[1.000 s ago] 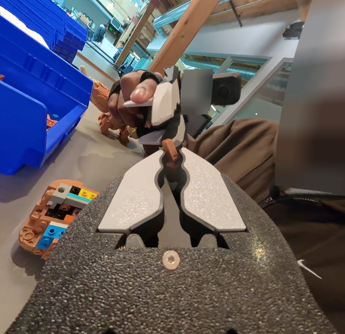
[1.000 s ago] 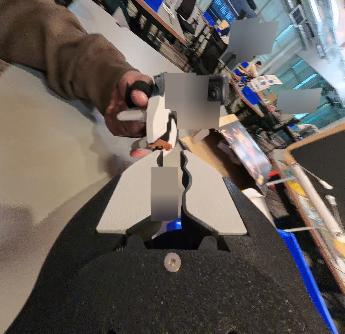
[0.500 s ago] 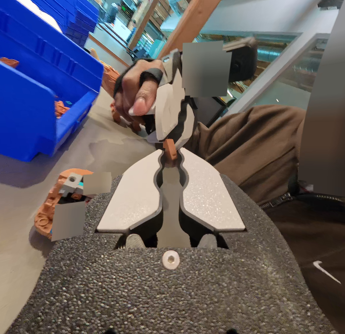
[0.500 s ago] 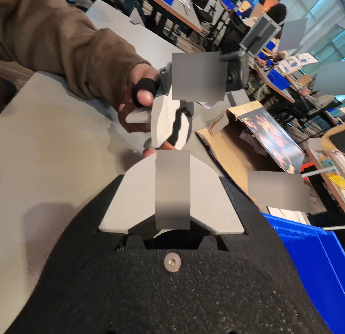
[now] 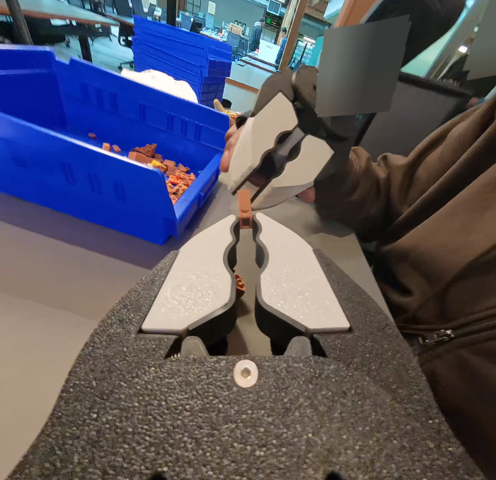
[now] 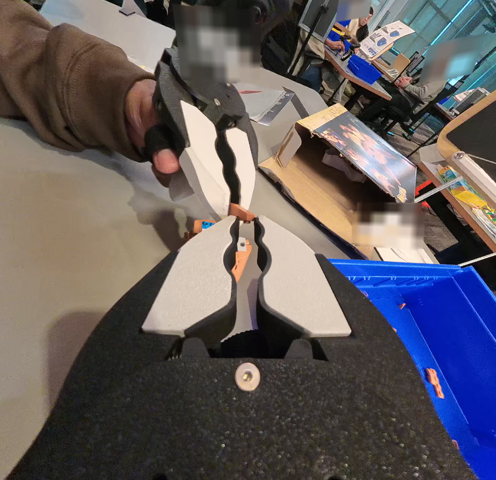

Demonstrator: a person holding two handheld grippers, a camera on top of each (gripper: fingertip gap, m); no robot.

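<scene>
The left gripper [image 5: 244, 220] pinches a small brown brick [image 5: 244, 208] between its fingertips, and the brick stands up past them toward the right gripper [image 5: 245, 191], which faces it tip to tip from above. In the left wrist view the right gripper's jaws stand slightly apart around the brick's top end; whether they press it I cannot tell. In the right wrist view the right gripper's [image 6: 245, 221] tips sit close together, with the brick [image 6: 241, 212] at their ends and caught in the left gripper [image 6: 236, 206] just beyond. Both tools hang over a grey table [image 5: 67, 265]. A blue bin [image 5: 112, 171] stands to the left of the grippers in the left wrist view, with loose brown and orange bricks [image 5: 174, 174] heaped in its near corner. Under the grippers a partly built model [image 6: 241, 257] of brown, blue and grey bricks lies on the table. An open cardboard box [image 6: 335, 166] rests farther off, and a brown sleeve [image 5: 429, 212] covers the arm behind the right gripper.
</scene>
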